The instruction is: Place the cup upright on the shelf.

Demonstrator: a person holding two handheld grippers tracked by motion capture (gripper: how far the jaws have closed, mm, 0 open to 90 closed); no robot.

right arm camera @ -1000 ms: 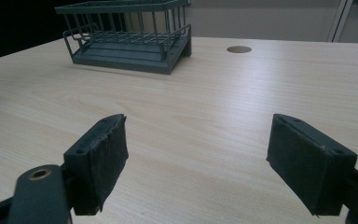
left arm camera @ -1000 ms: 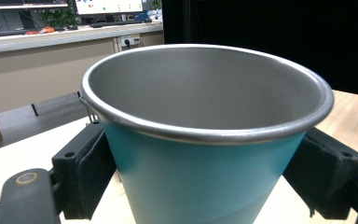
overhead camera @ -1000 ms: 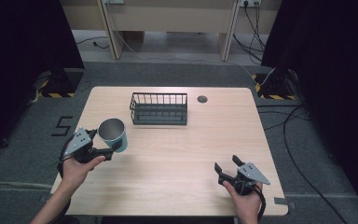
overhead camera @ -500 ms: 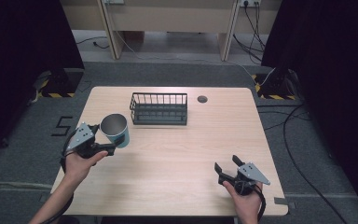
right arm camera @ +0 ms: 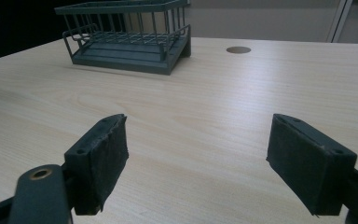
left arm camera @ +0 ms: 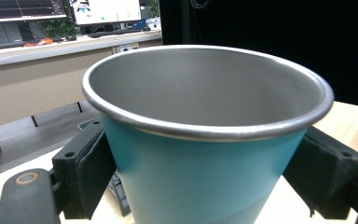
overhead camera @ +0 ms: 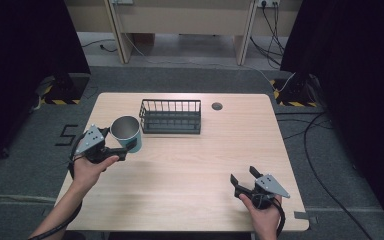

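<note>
Cup [overhead camera: 126,132] carried by left gripper [overhead camera: 121,150] has edged toward wire basket [overhead camera: 171,116] over last second, lifted above surface [overhead camera: 190,165]; likely headed into basket. Left jaws clamped on teal wall. Right gripper [overhead camera: 242,180] idle near front edge, jaws apart. Left gripper view shows cup [left arm camera: 205,135] interior empty; right gripper view shows basket [right arm camera: 128,35] empty

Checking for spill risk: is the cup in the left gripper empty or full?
Empty. The left gripper view looks into the cup: bare grey inner wall, no liquid or contents showing. The very bottom is out of sight.
</note>
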